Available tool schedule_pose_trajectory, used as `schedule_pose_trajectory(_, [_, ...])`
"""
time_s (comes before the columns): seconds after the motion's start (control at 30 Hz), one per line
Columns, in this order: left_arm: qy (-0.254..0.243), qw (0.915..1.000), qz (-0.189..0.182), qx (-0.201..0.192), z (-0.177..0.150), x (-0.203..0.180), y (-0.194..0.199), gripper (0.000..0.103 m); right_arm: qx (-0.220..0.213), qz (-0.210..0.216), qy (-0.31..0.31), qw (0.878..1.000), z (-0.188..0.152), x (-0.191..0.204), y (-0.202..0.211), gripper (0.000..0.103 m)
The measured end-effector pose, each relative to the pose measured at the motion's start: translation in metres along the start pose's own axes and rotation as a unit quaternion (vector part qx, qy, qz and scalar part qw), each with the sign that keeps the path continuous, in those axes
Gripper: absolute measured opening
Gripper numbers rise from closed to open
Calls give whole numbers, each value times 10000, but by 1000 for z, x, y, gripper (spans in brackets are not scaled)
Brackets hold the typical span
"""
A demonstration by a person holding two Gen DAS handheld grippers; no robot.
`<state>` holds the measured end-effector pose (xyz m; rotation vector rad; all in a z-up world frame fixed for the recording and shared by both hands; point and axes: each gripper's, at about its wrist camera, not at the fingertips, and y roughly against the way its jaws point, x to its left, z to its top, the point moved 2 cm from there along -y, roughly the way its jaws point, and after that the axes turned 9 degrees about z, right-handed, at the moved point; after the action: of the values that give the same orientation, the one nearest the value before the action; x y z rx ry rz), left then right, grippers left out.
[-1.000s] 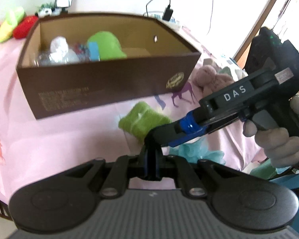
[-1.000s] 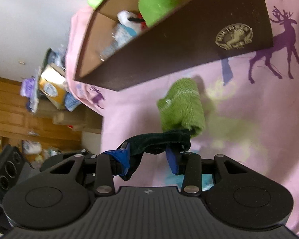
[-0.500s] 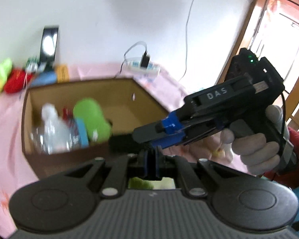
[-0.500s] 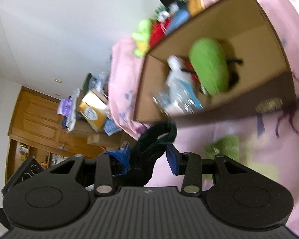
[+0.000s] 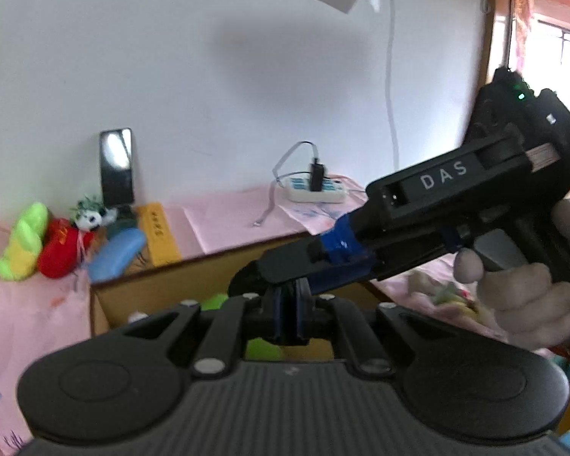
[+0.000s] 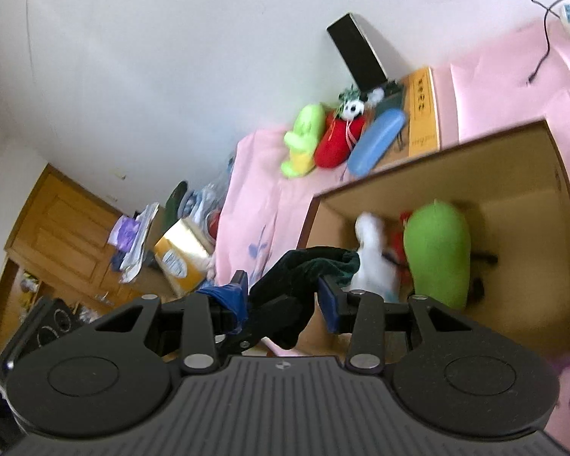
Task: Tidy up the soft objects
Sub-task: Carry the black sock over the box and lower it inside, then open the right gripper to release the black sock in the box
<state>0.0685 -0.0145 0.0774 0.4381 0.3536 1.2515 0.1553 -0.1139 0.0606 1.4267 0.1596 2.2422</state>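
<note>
Dark green cloth (image 6: 304, 266) sat between the blue pads of the right gripper (image 6: 285, 296), its jaws standing wide around the bunched fabric, apparently gripping it so it could be carried over the box. Beside it the left gripper (image 5: 288, 311) was fully shut, seemingly pinching the same cloth, though that was hard to tell. Beyond lay the open cardboard box (image 6: 551, 197), already holding a green plush (image 6: 437, 250) and a white toy (image 6: 372, 258). Farther back, more plush toys (image 6: 323, 140) rested against the wall.
</note>
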Motion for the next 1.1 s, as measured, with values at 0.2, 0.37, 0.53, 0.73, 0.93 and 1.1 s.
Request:
schedule_pose_trajectory(0.2, [52, 9994, 306, 153, 7, 16, -43, 3, -100, -272, 39, 9996, 24, -20, -31, 25])
schedule_pose_trajectory(0.37, [202, 9978, 415, 475, -2, 30, -77, 3, -62, -565, -43, 9984, 32, -43, -54, 25])
schedule_pose_trajectory(0.53, [258, 9937, 555, 936, -18, 42, -103, 4, 11, -840, -108, 9964, 32, -62, -69, 25])
schedule_pose_trajectory(0.73, [346, 9828, 755, 1651, -44, 54, -127, 22, 115, -970, -219, 9950, 27, -73, -72, 25])
schedule_pose_trajectory(0.93, [375, 9813, 861, 1679, -50, 55, -125, 63, 167, -997, -255, 9945, 21, -72, -70, 25])
schedule_pose_trajectory(1.1, [464, 9777, 996, 1789, -54, 56, -125, 63, 185, -1158, -269, 9927, 17, -70, -67, 25])
